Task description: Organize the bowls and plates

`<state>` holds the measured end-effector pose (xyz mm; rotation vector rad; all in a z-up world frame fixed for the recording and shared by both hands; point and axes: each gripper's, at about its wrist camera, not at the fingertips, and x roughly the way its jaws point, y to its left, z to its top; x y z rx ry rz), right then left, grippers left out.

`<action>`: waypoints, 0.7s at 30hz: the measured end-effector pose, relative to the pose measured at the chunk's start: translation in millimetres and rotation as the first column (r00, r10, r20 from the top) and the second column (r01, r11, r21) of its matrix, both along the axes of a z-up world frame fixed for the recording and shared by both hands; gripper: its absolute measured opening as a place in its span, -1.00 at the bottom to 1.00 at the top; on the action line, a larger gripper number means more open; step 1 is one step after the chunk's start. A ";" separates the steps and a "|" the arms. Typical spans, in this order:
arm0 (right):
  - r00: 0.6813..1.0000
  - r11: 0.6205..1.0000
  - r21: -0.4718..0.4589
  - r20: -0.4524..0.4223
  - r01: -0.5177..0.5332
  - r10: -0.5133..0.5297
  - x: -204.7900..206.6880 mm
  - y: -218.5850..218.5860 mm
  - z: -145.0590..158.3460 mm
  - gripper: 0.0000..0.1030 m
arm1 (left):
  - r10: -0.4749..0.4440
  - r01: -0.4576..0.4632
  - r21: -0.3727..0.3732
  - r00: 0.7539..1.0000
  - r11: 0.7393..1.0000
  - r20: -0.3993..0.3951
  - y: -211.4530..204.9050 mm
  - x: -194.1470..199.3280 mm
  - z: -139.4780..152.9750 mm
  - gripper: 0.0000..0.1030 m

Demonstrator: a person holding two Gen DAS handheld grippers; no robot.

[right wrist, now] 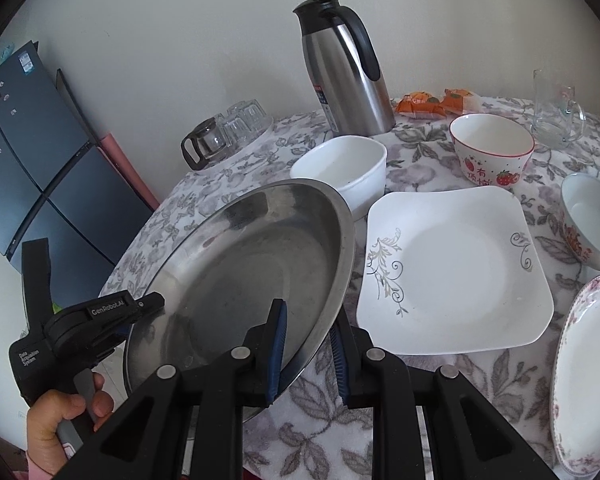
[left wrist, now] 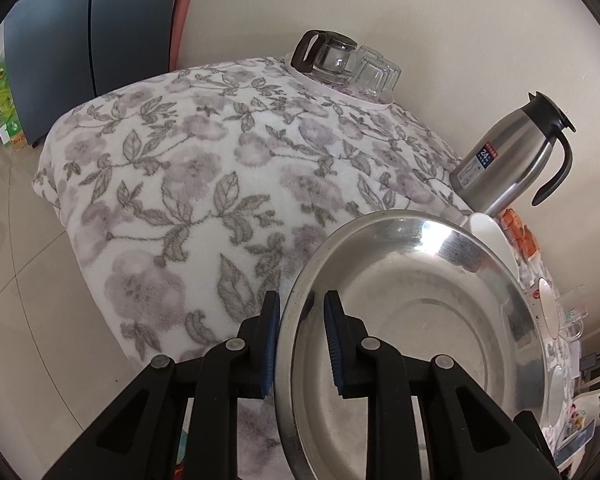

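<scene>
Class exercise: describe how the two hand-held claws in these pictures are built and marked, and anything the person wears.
Both claws have black plastic bodies, silver rivets and ribbed blue pads. The left claw's body carries white lettering, "GenRobot.AI" and "Data Acquisition System", above a grey handle. A pink sleeve shows at the wrist.

The steel plate (right wrist: 244,264) is round, shallow and wide-rimmed, tilted above the table's left edge. The square white plate (right wrist: 456,272) with grey scrollwork lies flat, mid-table. Behind it stand a plain white bowl (right wrist: 344,172) and a strawberry-print bowl (right wrist: 492,156). A floral bowl (right wrist: 592,220) and pink-rimmed plate (right wrist: 588,392) occupy the right edge.
</scene>
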<state>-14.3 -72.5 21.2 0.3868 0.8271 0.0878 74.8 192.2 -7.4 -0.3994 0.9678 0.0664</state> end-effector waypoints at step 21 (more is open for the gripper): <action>0.994 0.994 -0.011 0.019 0.111 -0.111 -30.1 -71.9 8.3 -0.55 | -0.136 0.135 0.016 0.989 0.991 0.053 -78.3 -22.5 22.6 -0.55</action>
